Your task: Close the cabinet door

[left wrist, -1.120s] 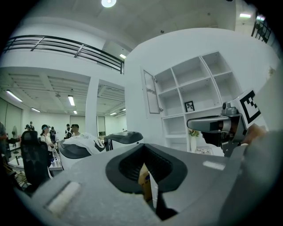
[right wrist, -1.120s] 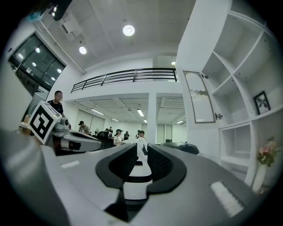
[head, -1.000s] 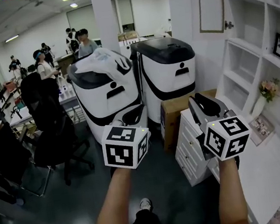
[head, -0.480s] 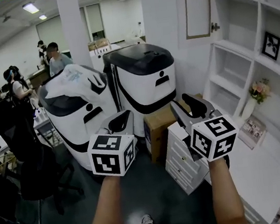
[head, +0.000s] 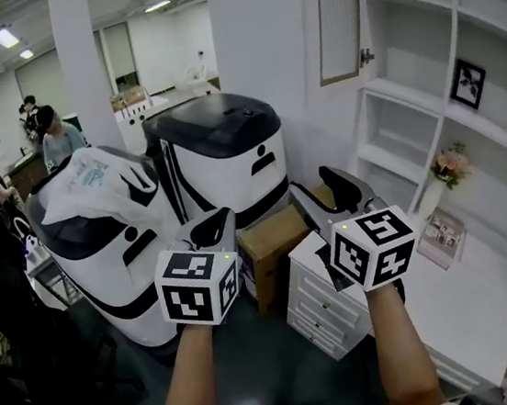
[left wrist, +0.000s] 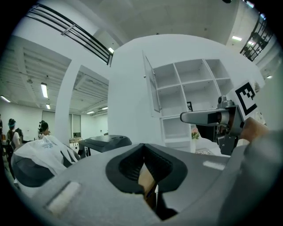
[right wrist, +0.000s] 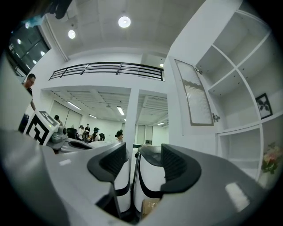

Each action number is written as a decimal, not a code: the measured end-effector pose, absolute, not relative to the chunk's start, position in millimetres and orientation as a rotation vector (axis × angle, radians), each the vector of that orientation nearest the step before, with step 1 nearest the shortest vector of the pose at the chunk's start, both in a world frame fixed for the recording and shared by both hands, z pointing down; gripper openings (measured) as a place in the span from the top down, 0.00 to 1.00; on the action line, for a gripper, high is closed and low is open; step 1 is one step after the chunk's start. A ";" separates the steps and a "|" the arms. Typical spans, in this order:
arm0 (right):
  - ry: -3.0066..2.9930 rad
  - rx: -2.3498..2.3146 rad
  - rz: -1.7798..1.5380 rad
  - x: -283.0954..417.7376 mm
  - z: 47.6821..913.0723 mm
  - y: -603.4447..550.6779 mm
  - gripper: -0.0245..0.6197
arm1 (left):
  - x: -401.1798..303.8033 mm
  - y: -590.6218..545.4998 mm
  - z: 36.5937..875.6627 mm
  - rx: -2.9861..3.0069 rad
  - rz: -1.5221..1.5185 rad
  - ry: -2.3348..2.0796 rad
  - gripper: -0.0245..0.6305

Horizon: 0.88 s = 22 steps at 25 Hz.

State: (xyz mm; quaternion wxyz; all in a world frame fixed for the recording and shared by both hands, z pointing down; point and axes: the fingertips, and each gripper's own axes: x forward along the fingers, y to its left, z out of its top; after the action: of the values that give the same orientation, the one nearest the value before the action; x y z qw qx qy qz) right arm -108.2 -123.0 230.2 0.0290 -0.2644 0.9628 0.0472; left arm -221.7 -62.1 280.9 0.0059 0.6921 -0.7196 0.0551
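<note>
The shelf unit (head: 425,100) stands along the right wall, with the cabinet door (head: 338,19) swung out at its upper left corner. A picture frame (head: 467,84) sits on one shelf. Below it a flower vase (head: 447,176) stands on the counter (head: 476,307), and a drawer unit (head: 322,299) sits under the counter's left end. A cardboard box (head: 272,241) sits between the drawers and the right machine (head: 219,150). The left machine (head: 103,254) stands beside that one with a bag (head: 89,181) on top. A pillar (head: 79,72) rises behind them, with people (head: 50,136) beyond it.

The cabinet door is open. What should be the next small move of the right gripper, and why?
Probably lift the right gripper toward the free edge of the cabinet door, near its knob. The door stands open, well above the gripper and apart from it. The jaws have just been opening and nothing is between them.
</note>
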 end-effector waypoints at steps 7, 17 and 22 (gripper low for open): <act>2.927 -0.934 0.140 -118.0 225.2 -141.8 0.55 | -232.7 -92.5 283.2 2.261 0.169 -2.154 0.96; 2.870 -1.016 0.118 -120.3 210.5 -174.0 0.50 | -230.6 -129.6 276.8 2.350 0.165 -2.080 0.96; 2.827 -1.036 0.123 -121.8 194.8 -201.7 0.49 | -226.3 -153.7 273.1 2.386 0.143 -2.048 0.96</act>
State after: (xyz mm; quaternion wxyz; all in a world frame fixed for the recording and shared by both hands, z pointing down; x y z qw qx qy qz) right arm -121.8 -201.7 194.8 0.0640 -0.3432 0.9362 0.0406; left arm -226.3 -153.7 273.1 -0.0031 0.7579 -0.6507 0.0454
